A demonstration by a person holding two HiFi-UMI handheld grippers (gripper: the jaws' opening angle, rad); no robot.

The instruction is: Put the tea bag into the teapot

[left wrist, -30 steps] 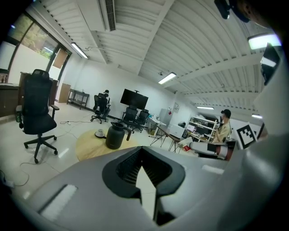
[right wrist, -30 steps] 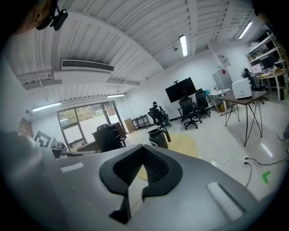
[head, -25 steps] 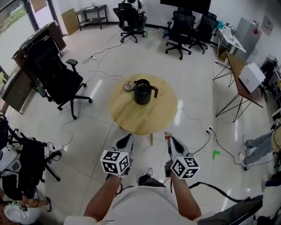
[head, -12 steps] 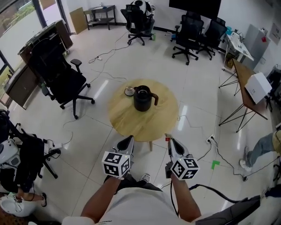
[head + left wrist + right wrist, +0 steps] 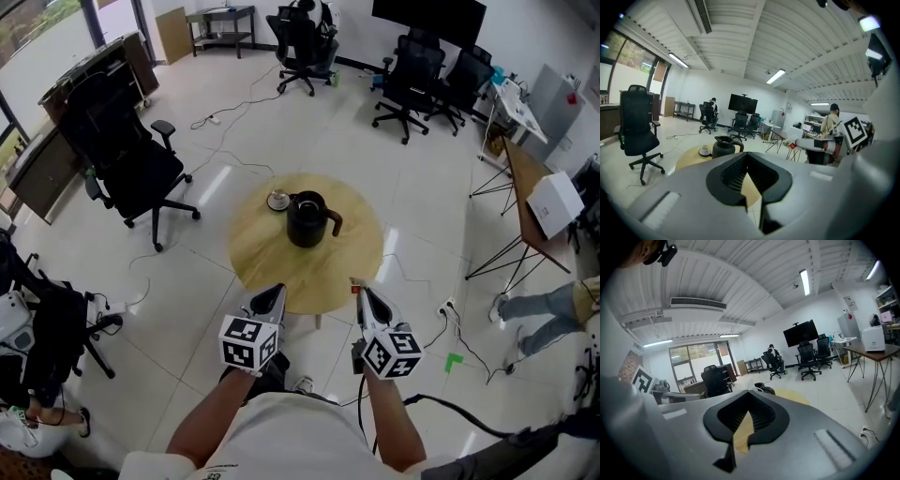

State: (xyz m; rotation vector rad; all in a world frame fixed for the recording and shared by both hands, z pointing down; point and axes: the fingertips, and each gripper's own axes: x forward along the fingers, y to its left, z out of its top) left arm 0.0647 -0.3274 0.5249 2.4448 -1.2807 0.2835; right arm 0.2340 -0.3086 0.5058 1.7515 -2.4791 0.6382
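Note:
A black teapot (image 5: 309, 218) with a curved handle stands near the middle of a round wooden table (image 5: 272, 262). Beside it, to the far left, sits a small white saucer (image 5: 278, 200) with something on it; I cannot make out a tea bag. Both grippers hang short of the table's near edge, over the floor. My left gripper (image 5: 277, 291) is shut with nothing in it. My right gripper (image 5: 357, 288) is shut too, and a small red bit shows at its tip. The left gripper view shows the teapot (image 5: 723, 146) ahead, beyond the jaws.
Black office chairs stand left of the table (image 5: 127, 159) and at the back (image 5: 417, 80). Cables trail over the white floor (image 5: 225, 141). A desk with a white box (image 5: 555, 203) stands at the right, and a person's legs (image 5: 534, 305) are beside it.
The view has shifted a little towards the table, and both grippers have moved slightly closer to its near edge. Both have stayed shut.

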